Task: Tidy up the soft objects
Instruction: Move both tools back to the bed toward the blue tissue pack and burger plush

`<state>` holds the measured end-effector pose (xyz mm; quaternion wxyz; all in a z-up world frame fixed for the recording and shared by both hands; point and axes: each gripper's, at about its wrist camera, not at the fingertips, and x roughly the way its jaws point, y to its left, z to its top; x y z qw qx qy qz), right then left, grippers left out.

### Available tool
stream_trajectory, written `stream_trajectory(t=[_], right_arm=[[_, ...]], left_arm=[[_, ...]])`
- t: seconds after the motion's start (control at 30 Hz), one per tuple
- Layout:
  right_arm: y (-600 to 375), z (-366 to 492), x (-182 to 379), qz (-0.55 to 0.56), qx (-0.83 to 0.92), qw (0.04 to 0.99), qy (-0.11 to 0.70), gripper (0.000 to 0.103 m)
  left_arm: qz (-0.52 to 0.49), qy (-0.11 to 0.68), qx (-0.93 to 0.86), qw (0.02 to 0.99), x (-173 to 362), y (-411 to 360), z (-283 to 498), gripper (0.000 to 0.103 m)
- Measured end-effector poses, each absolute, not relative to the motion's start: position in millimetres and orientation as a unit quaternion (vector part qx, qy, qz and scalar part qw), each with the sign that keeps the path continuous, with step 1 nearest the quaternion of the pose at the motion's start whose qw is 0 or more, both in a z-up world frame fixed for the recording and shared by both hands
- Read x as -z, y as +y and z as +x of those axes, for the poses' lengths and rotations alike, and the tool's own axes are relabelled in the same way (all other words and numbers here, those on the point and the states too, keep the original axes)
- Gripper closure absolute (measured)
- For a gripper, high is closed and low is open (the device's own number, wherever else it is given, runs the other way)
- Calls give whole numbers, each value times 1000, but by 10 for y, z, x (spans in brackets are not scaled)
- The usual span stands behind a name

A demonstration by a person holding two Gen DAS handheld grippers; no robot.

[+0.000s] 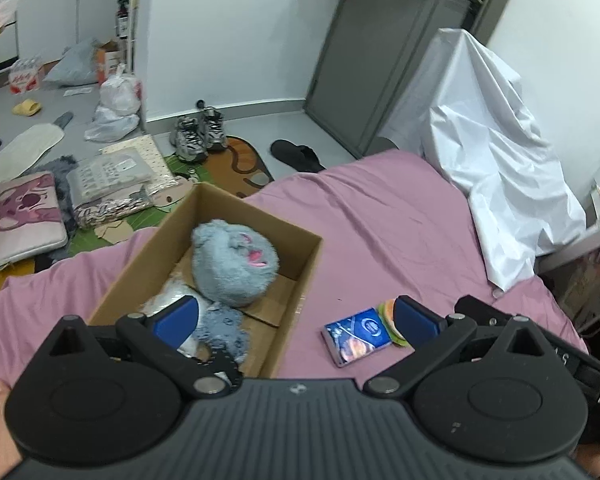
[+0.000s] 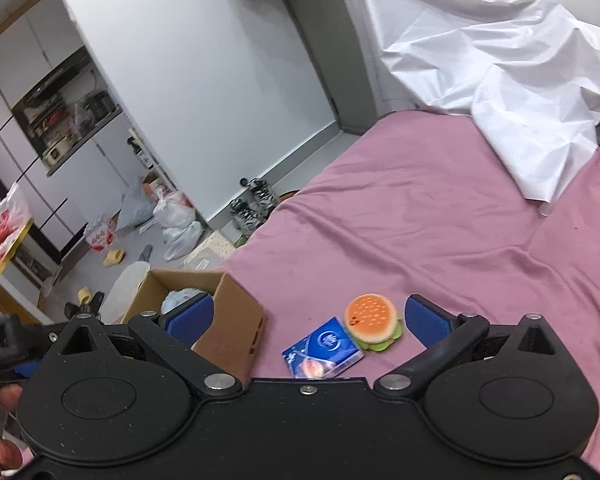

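your left tool (image 1: 296,316) and right tool (image 2: 309,316) gape empty; round orange burger plush (image 2: 374,322) touches blue tissue pack (image 2: 324,347) beside brown cardboard box (image 1: 296,276).

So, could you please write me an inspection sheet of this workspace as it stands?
Surface: pink bedsheet, wrinkled.
Job's things: grey plush toy lies inside the cardboard box; burger toy and blue tissue pack lie on the sheet beside the box, touching each other.
Clutter: white sheet draped at the bed's far side.
Grippers: left claw and right claw both open, holding nothing.
Cables: nothing seen.
Surroundings: floor with sneakers, plastic bags and a grey door.
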<state>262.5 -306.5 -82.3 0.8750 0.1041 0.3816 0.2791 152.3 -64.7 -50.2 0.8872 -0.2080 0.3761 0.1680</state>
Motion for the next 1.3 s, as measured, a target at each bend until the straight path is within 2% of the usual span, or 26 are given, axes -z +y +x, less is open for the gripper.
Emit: stream_trajectory(t=[0.47,0.67,1.0,1.3], right_arm=[[-3386,2838,1051,153,-239,873,396,0],[-3419,2946,1208,167,-245,859,417,7],[-3472,3080,1388,196,-250,840,440,10],[-3431,3153,1510,204,-255,829,454,13]], left_arm=[[-224,395,-145,879,878,-1031,1931,1],[-259,398,-175,863,1087,-1108,2041,3],[-302,398,-210,840,1424,-1221,2140,11],[-297,404,-229,834,1710,-1303,2348,18]])
